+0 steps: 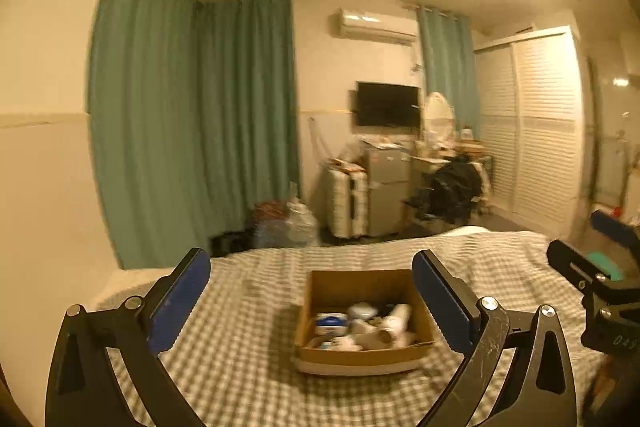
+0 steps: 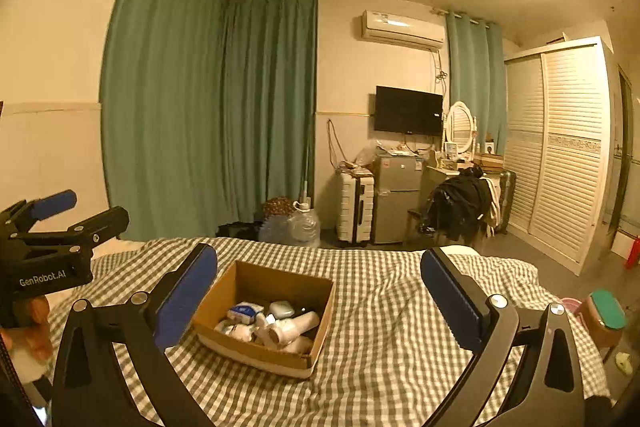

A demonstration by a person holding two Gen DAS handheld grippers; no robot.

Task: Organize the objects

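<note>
An open cardboard box [image 1: 352, 287] [image 2: 276, 283] sits on the bed's grey checked cover [image 1: 240, 327] [image 2: 400, 327]. Inside lie several white items, among them a white-and-blue packet [image 2: 245, 311], a small white case [image 2: 282, 308] and a white tube-shaped thing [image 2: 294, 327]. My left gripper [image 1: 312, 291] is open with nothing between its blue pads, and it hangs above the bed on the near side of the box. My right gripper [image 2: 320, 295] is also open and empty, at the box's near right. Each gripper shows in the other's view, the right one [image 1: 580, 237] and the left one [image 2: 90, 211].
A brown jar with a green lid [image 2: 606, 311] stands off the bed's right edge. Beyond the bed are water jugs [image 2: 296, 225], a white suitcase [image 2: 356, 207], a small fridge [image 2: 396, 195], a chair draped in black clothes [image 2: 460, 207] and a louvred wardrobe [image 2: 560, 147].
</note>
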